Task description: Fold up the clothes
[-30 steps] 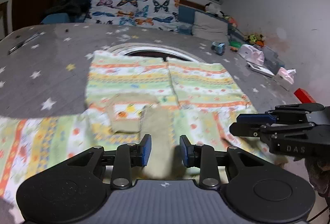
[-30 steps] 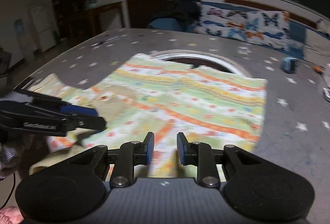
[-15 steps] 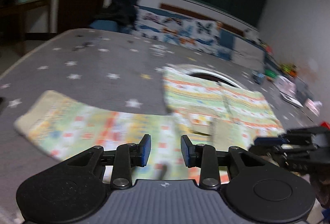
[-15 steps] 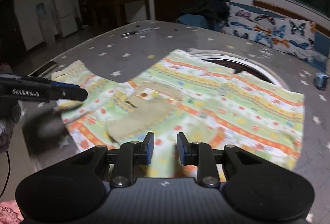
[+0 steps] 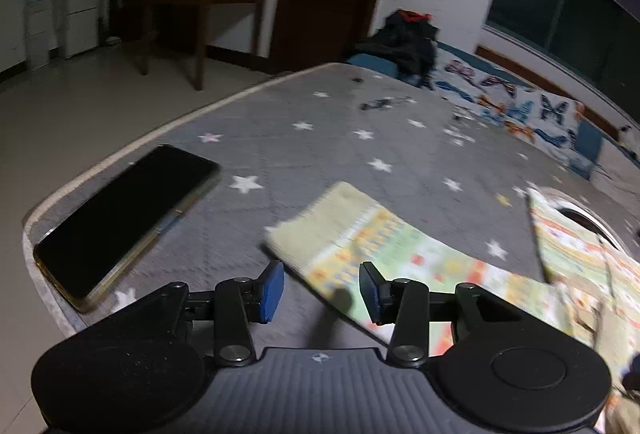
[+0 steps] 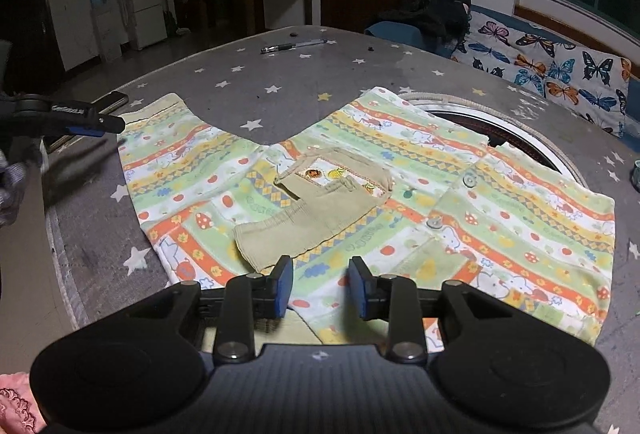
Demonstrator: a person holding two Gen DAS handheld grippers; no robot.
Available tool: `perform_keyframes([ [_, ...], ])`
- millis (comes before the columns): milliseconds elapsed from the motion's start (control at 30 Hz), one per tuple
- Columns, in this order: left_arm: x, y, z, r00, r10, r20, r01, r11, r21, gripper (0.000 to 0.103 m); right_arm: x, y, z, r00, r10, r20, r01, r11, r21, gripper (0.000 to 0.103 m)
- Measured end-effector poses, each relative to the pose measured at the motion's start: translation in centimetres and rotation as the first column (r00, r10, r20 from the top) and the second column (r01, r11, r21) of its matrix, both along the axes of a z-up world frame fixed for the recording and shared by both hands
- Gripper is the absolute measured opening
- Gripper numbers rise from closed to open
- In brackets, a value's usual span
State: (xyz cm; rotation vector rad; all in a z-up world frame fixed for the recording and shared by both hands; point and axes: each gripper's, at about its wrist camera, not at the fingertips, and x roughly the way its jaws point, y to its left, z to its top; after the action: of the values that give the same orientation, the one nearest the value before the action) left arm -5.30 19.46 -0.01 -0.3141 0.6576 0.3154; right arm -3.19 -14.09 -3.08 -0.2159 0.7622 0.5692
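The left tongs [image 5: 321, 292] are hanging spread over the grey star-printed bench [image 5: 328, 150], with nothing between their blue pads. Just ahead of them and slightly to their right, the cuff end of a sleeve [image 5: 360, 230] of the striped shirt [image 6: 400, 202] is lying flat on the bench, its edge reaching under the right-hand finger. To the left of these tongs a black phone [image 5: 124, 218] is resting face up near the bench's rounded corner. Farther ahead, a pen [image 5: 384, 103] is showing only as a blur.

The right tongs [image 6: 319, 288] are also standing spread and empty, hovering above the near hem of the shirt. The shirt is lying spread out, sleeves out to the sides, directly in front of these tongs and stretching away to their right. A small beige knitted piece [image 6: 320, 214] with a picture patch is sitting on top of the shirt just beyond the left-hand finger. Two buttons [image 6: 468, 180] are showing ahead and to the right of the fingers. Beyond the shirt's far edge a round dark opening with a pale rim [image 6: 520, 138] is partly covered by the cloth. Off to the far left, the left tongs are appearing side-on above the sleeve's end, a gloved hand [image 6: 10, 190] holding them. A butterfly-printed cushion [image 6: 560, 70] is lying behind the bench to the right.
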Motion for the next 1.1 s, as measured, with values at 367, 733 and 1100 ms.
perform_keyframes([
  [367,2.1,0.9,-0.8,0.999,0.043,-0.017,-0.042,0.999,0.023,0.013,-0.8,-1.6,0.7,0.999,-0.049,0.010,0.048,0.998,0.045,0.031],
  [733,1.9,-5.5,5.1,0.968,-0.204,0.149,0.218,0.972,-0.088,0.004,-1.7,-4.3,1.3,0.992,-0.126,0.012,0.124,0.987,0.099,0.031],
  [1100,2.6,-19.0,10.4,0.758,-0.578,0.301,0.629,0.770,-0.105,0.003,-2.5,-10.1,1.9,0.959,-0.283,0.005,0.278,0.945,0.174,0.031],
])
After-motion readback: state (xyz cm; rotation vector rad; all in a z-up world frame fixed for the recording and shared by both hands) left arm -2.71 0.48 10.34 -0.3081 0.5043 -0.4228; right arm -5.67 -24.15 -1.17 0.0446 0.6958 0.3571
